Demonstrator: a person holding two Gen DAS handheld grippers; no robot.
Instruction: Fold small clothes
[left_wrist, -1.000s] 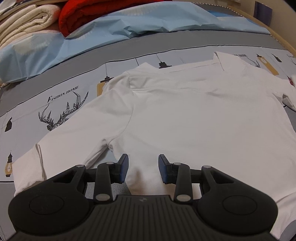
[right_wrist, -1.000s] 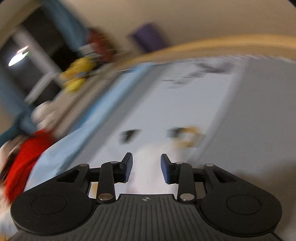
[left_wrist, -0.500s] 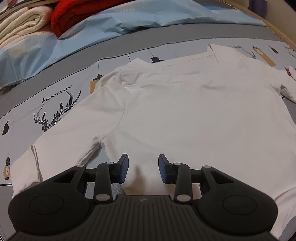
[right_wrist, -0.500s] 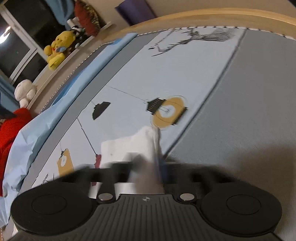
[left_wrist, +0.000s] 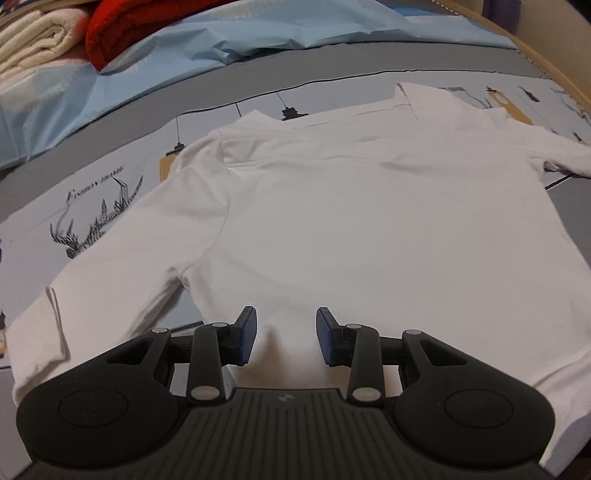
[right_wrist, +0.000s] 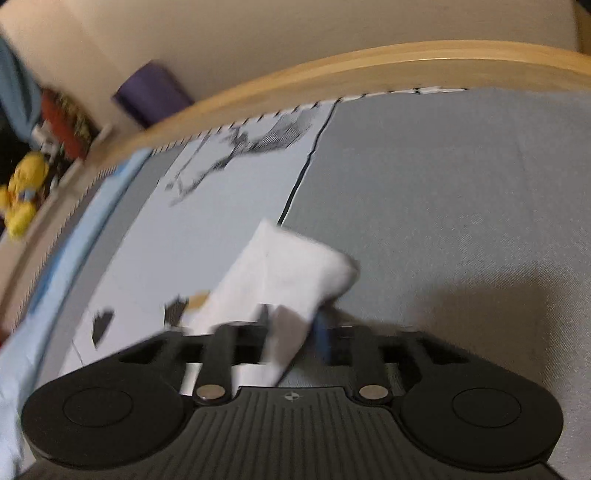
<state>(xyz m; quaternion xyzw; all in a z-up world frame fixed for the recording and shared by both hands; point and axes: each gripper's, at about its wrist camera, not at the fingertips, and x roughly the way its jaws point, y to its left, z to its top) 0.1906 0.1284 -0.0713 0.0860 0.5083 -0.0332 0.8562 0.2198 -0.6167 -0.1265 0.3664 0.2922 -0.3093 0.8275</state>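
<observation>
Your left gripper (left_wrist: 286, 334) hangs over the bottom edge of the white shirt (left_wrist: 369, 229), its blue pads (left_wrist: 246, 336) standing apart with bare cloth showing between them and nothing pinched. The shirt lies spread flat on the bed sheet (left_wrist: 110, 192), collar away from you, one long sleeve (left_wrist: 110, 288) stretched out toward the left of that view beside a printed stag's head (left_wrist: 92, 221). Beyond it a light blue quilt (left_wrist: 221, 40) is bunched up, with a red blanket (left_wrist: 147, 22) and a cream blanket (left_wrist: 33, 40) piled further back. Your right gripper (right_wrist: 291, 332) is at the other sleeve: the white cuff end (right_wrist: 288, 273) rises out from between its fingers and flops forward over the sheet, which here is grey (right_wrist: 443, 206) on one side and pale blue on the other. Its jaws are opening with the cloth still lying between them; the view is smeared, so you cannot tell whether the pads still press on it. A wooden bed rail (right_wrist: 332, 74) curves across behind, and a yellow soft toy (right_wrist: 26, 188) sits on a ledge at the far left.
</observation>
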